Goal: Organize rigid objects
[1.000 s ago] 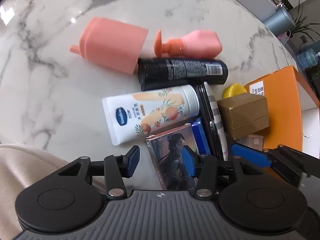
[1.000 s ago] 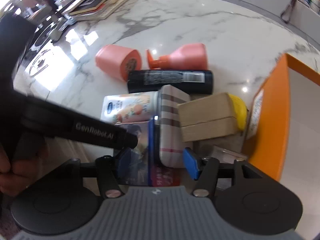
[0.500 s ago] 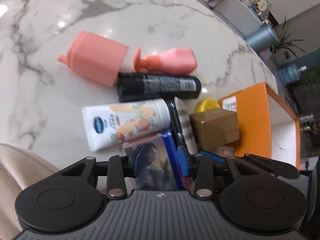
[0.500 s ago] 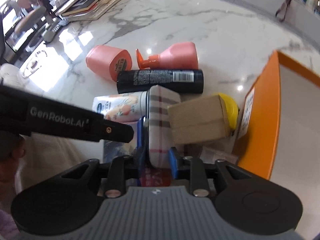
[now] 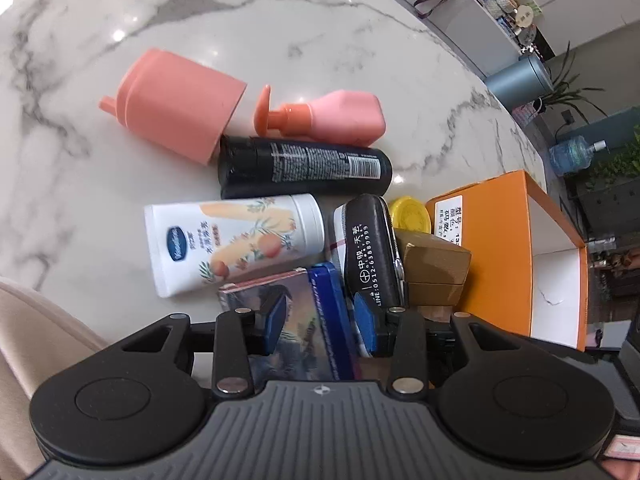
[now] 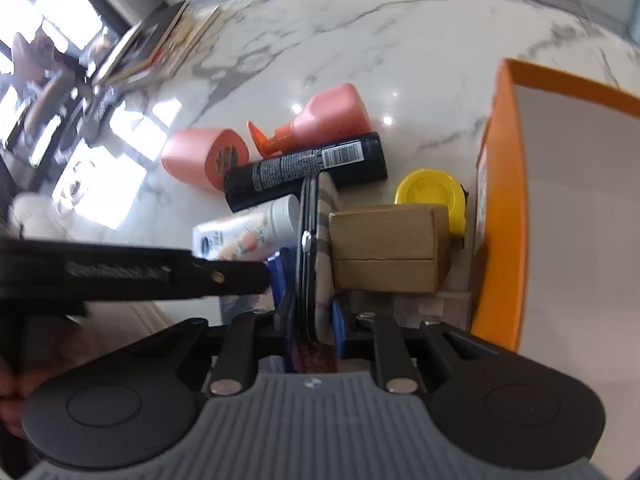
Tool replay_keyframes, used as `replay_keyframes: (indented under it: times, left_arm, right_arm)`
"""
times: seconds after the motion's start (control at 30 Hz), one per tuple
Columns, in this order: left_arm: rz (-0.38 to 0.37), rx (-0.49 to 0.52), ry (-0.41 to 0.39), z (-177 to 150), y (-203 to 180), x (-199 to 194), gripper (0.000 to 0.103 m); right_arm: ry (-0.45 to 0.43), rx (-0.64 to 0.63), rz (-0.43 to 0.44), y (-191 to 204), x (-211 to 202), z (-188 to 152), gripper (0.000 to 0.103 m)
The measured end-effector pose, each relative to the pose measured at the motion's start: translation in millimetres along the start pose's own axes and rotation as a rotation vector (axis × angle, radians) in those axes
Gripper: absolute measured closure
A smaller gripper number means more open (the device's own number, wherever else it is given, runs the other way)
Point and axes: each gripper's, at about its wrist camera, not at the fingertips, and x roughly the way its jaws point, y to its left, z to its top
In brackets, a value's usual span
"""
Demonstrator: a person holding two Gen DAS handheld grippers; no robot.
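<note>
My left gripper [image 5: 320,320] is shut on a flat box [image 5: 328,300] that has a picture face and a blue side. Its pads sit on either side of the box's near end. Just right of it, a glasses case [image 5: 366,240] with a black back and a plaid front stands on its edge. My right gripper [image 6: 314,314] has that glasses case [image 6: 316,240] between its blue pads and its jaws are closing on it. One finger of the left gripper [image 6: 224,276] crosses the right wrist view from the left.
On the marble table [image 5: 280,20] lie a lotion tube [image 5: 240,236], a black spray can [image 5: 304,168], a pink pump bottle [image 5: 340,120] and a pink container [image 5: 180,104]. A cardboard box [image 5: 436,264], a yellow lid [image 5: 410,212] and an open orange box [image 5: 492,248] sit on the right.
The right jaws have closed onto the glasses case, which has turned from lying flat to standing on its edge. The left jaws have narrowed onto the picture box.
</note>
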Motion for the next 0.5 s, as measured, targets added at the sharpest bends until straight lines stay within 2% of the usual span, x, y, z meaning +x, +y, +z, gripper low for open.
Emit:
replay_keyframes:
  times: [0.1,0.2,0.5]
  left_arm:
    - [-0.007,-0.026,0.024,0,-1,10,0.058]
    - [0.010,-0.002,0.022,-2,-7,17,0.059]
    - [0.120,0.149,-0.001,-4,-36,24,0.080]
  right_arm:
    - [0.008,0.003,-0.010,2,-3,-1,0.085]
    - [0.022,-0.031,-0.056,8,-6,-5,0.086]
    - [0.007,-0.100,-0.102,11,-4,-13,0.086]
